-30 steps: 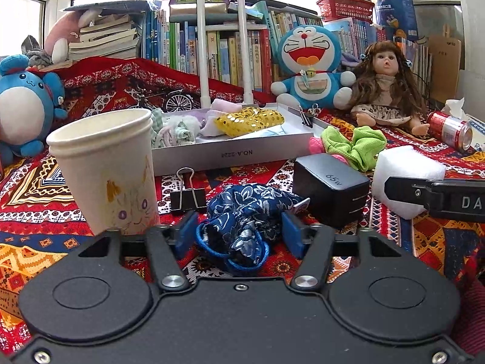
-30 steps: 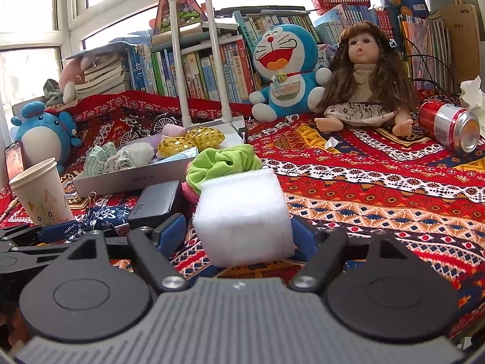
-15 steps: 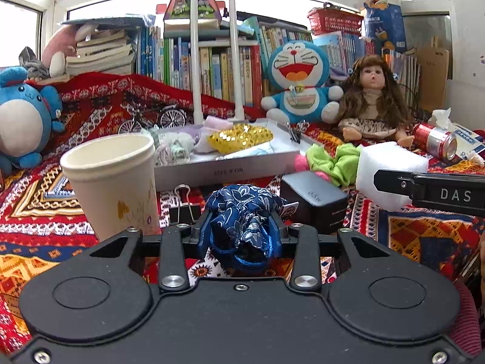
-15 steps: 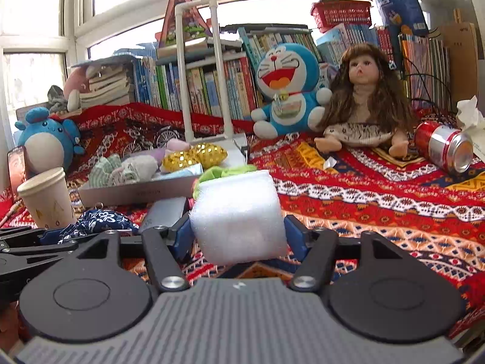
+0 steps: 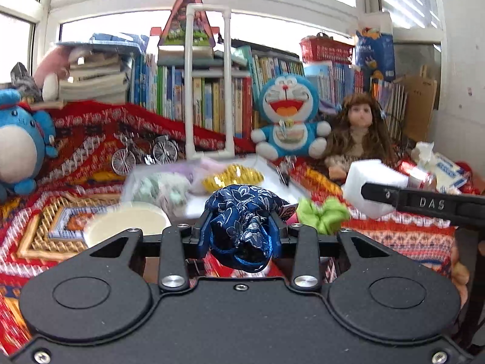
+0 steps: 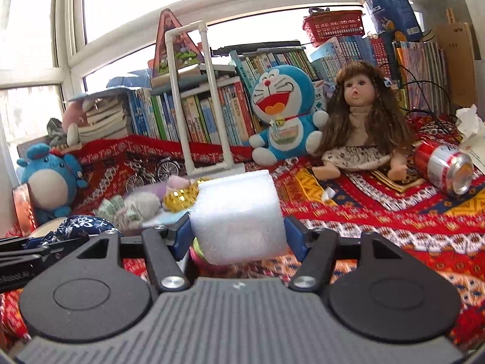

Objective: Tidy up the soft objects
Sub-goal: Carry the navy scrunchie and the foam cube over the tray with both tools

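My left gripper (image 5: 239, 233) is shut on a dark blue flowered cloth pouch (image 5: 242, 212), lifted off the patterned cloth. My right gripper (image 6: 238, 232) is shut on a white foam cube (image 6: 239, 215), also raised; the cube (image 5: 372, 185) and the right gripper's black finger show at the right of the left wrist view. Behind them lies a white tray (image 5: 230, 203) holding a gold sequin scrunchie (image 5: 233, 176) and pale soft pieces (image 5: 163, 188). A green scrunchie (image 5: 324, 215) lies on the cloth below the cube.
A paper cup (image 5: 127, 221) stands low at the left. A blue Doraemon plush (image 6: 282, 115), a doll (image 6: 360, 127) and a red can (image 6: 442, 166) sit behind and right. A blue round plush (image 6: 48, 179), a white pipe frame (image 6: 197, 100) and books line the back.
Both grippers closed on their objects and rose: the pouch and the foam cube left the cloth, and the cup and the black charger dropped lower or out of view.
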Tool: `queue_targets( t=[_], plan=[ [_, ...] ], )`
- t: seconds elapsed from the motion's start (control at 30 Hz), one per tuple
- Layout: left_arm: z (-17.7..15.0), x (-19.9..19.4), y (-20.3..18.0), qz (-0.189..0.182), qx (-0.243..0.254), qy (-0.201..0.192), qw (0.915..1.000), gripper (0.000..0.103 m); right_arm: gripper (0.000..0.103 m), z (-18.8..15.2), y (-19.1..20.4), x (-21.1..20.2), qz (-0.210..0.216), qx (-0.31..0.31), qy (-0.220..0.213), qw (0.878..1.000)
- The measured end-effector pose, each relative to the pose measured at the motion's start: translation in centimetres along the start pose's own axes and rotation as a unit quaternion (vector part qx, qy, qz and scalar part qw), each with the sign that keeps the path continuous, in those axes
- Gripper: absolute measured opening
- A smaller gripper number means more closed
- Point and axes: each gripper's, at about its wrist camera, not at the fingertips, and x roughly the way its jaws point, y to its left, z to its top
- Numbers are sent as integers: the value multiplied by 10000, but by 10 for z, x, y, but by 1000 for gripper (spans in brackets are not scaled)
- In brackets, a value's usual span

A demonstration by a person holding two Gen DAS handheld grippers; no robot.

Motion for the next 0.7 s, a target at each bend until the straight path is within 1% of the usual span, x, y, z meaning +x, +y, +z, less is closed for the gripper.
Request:
queue_targets(
  t=[0.17, 0.23, 0.27, 0.33, 0.4, 0.5, 0.6, 0.7],
  plan=[
    [46, -5, 26, -33, -28, -112, 9999, 35, 67, 26, 9, 19, 210, -81, 103, 9997],
    [64, -2, 37, -111, -10, -12, 9999, 35, 67, 35, 13, 28, 264, -101, 177, 9994],
    [75, 3, 45, -197, -2, 99, 9998, 35, 67, 40, 15, 33, 296, -89, 231, 9993],
    [92, 9, 58, -221, -59, 244, 9994, 35, 67, 52, 17, 46, 418, -22, 423, 9982],
    [110, 22, 70, -134, 29, 362, 9992, 35, 67, 65, 19, 61, 504, 52, 583, 9970],
    [128, 50, 86, 83, 162, 603, 9980, 35, 67, 80, 25, 82, 547, -13, 757, 9956],
    [137, 82, 102, 253, -14, 955, 9951, 35, 67, 89, 33, 106, 560, -53, 1030, 9931],
    [137, 109, 116, 405, -160, 1139, 9925, 35, 67, 90, 39, 128, 627, -32, 1326, 9892]
  ],
)
